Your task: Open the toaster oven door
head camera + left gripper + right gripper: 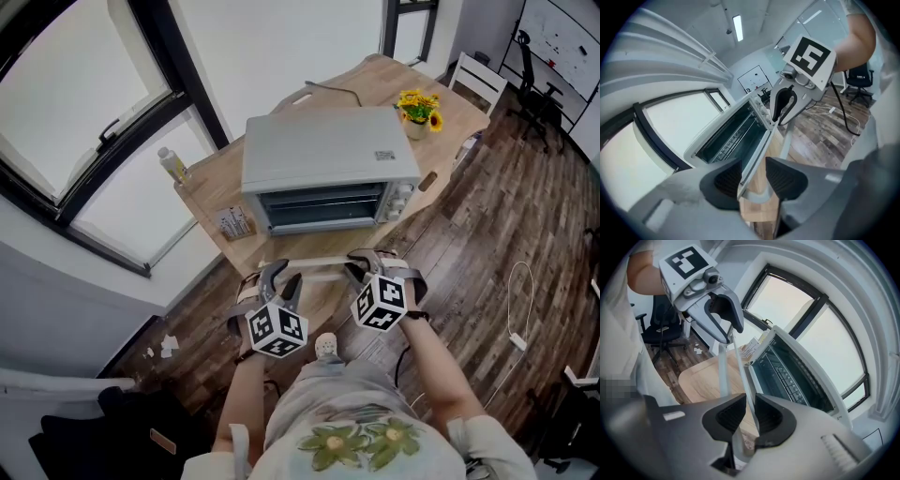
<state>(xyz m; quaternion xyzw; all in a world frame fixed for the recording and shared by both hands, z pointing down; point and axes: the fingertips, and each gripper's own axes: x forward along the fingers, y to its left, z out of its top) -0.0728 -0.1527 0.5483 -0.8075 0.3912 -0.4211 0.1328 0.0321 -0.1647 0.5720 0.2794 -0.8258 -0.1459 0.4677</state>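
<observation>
Toaster oven [328, 164] on wooden table [211, 202]; its door [319, 264] is swung down to about level, so the rack inside shows; left gripper [753, 176] at the door's front edge, jaws apart, the edge lying loose between them; right gripper [750, 414] at the same edge, jaws closed narrowly on it.

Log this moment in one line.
toaster oven | door: open | left tongs: open around door edge | right tongs: shut on door edge
</observation>
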